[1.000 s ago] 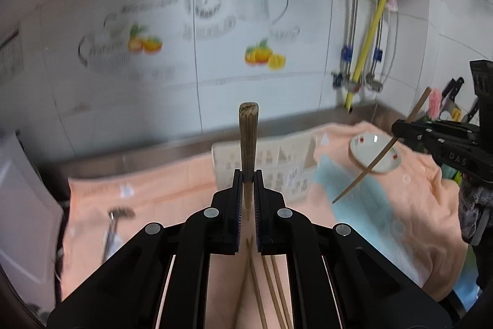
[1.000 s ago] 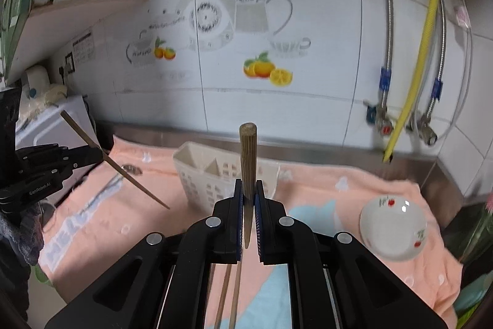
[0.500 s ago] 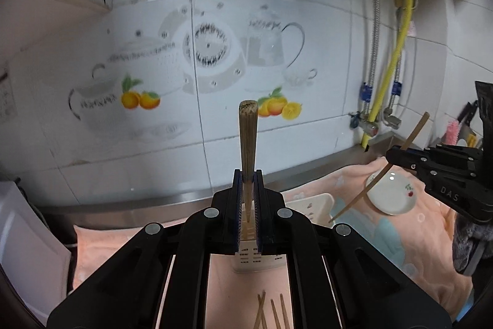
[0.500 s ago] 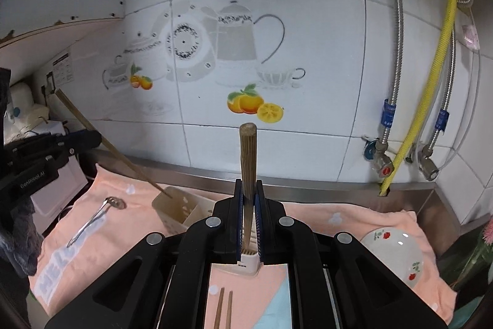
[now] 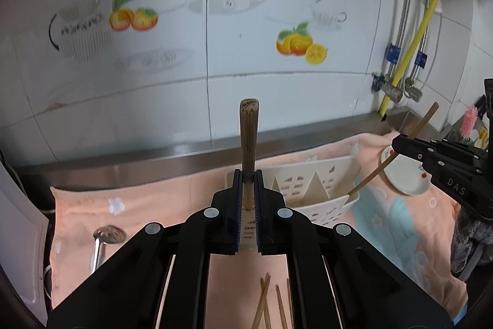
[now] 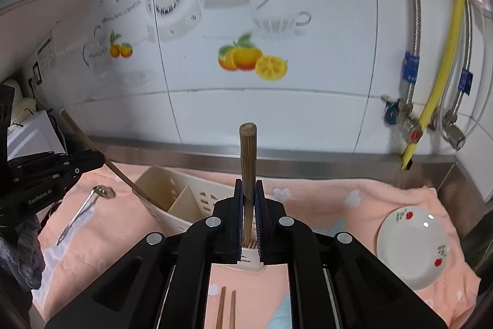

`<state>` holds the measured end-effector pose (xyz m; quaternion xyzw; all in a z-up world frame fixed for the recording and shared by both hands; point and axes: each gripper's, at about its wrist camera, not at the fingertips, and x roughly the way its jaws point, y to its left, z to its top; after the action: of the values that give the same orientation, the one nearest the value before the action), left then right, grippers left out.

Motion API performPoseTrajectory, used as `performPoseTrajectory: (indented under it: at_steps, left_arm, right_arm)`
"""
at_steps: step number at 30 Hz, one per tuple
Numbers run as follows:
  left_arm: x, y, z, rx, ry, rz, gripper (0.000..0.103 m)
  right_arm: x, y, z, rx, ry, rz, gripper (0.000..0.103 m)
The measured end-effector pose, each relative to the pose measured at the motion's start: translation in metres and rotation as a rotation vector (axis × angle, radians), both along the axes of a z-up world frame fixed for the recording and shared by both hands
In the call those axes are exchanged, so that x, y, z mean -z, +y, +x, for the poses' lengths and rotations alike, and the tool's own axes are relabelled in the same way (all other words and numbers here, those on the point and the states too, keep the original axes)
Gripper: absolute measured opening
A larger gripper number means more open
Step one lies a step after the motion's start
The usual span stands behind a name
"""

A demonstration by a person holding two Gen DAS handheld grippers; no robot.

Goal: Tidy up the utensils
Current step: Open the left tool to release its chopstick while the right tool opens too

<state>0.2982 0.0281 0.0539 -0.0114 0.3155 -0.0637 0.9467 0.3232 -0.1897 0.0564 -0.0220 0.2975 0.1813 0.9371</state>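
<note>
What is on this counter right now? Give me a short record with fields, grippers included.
left gripper: shut on the left chopstick
right gripper: shut on the right chopstick
chopstick tips: each lowered at one end of the white basket
loose chopsticks: lying on the peach towel, nearer the cameras than the basket
spoon: flat on the towel, left of the basket
dish: white, with red flowers, right of the basket

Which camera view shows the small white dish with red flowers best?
The right wrist view: the white dish lies whole and unobstructed on the pink towel. In the left wrist view the dish is farther off and partly hidden behind the right gripper and its chopstick.
</note>
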Motion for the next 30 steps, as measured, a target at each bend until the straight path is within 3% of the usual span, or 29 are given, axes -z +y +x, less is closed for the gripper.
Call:
performPoseTrajectory:
  at_steps: [10, 14, 20, 30]
  left_arm:
    - [0.009, 0.0, 0.0, 0.001, 0.024, 0.0, 0.01]
    - [0.004, -0.001, -0.006, -0.005, -0.001, 0.003, 0.036]
    - [-0.01, 0.002, -0.032, -0.01, -0.041, -0.004, 0.037]
    - [-0.011, 0.006, -0.099, -0.005, -0.063, 0.003, 0.037]
  right_arm:
    - [0.013, 0.0, 0.005, 0.009, 0.023, -0.009, 0.007]
    - [0.009, -0.003, 0.002, 0.012, 0.01, -0.002, 0.015]
    - [-0.011, -0.012, -0.024, 0.027, -0.059, -0.008, 0.029]
    - [-0.031, -0.027, -0.095, 0.003, -0.152, -0.002, 0.042]
